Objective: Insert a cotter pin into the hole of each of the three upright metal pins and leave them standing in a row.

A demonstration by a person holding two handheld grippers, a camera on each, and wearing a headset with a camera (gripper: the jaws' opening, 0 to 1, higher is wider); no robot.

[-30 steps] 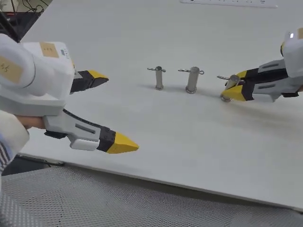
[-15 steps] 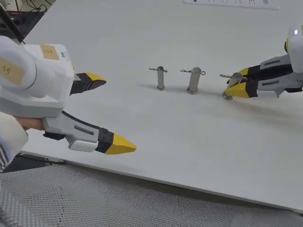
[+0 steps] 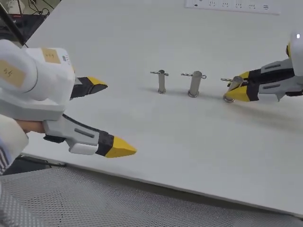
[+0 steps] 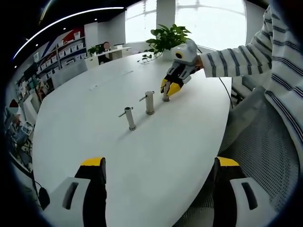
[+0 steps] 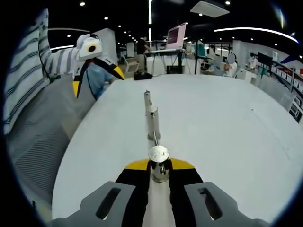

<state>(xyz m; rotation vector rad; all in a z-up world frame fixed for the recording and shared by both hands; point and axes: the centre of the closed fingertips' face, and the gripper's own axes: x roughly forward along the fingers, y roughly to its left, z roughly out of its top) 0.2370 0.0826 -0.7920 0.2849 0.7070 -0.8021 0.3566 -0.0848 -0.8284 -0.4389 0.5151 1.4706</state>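
Jaws, head view. Left gripper [image 3: 110,116]: spread wide, empty, held over the near-left part of the white table [image 3: 156,137], well apart from the row. Right gripper [image 3: 239,85]: drawn narrow around the third pin [image 3: 228,98] at the right end of the row, gripping its shaft. First pin [image 3: 161,84] and middle pin [image 3: 193,86]: upright, free-standing, each with a cotter pin [image 3: 156,73] crosswise near the top. Third pin: base on the table, with a wire likewise projecting from its upper part. Whether it stands quite plumb cannot be told. Power strip [image 3: 227,5]: far edge.

Left gripper view. Own jaws wide at the bottom, nothing between. Three pins run in a diagonal line across the table. Right gripper [image 4: 169,87] at the farthest, striped sleeve [image 4: 236,56] behind it, potted plant [image 4: 168,35] beyond.

Right gripper view. Jaws close on either side of the third pin [image 5: 159,161], round head uppermost. Middle pin [image 5: 152,122] and first pin [image 5: 147,100] line up straight beyond. Left gripper [image 5: 97,71] far off at upper left.

Step, as judged: all three cotter pins seem seated, and the last pin is being set into line. Next move calls for a slow parting of the right jaws and a straight withdrawal, so the pin is neither tipped nor nudged from the row.
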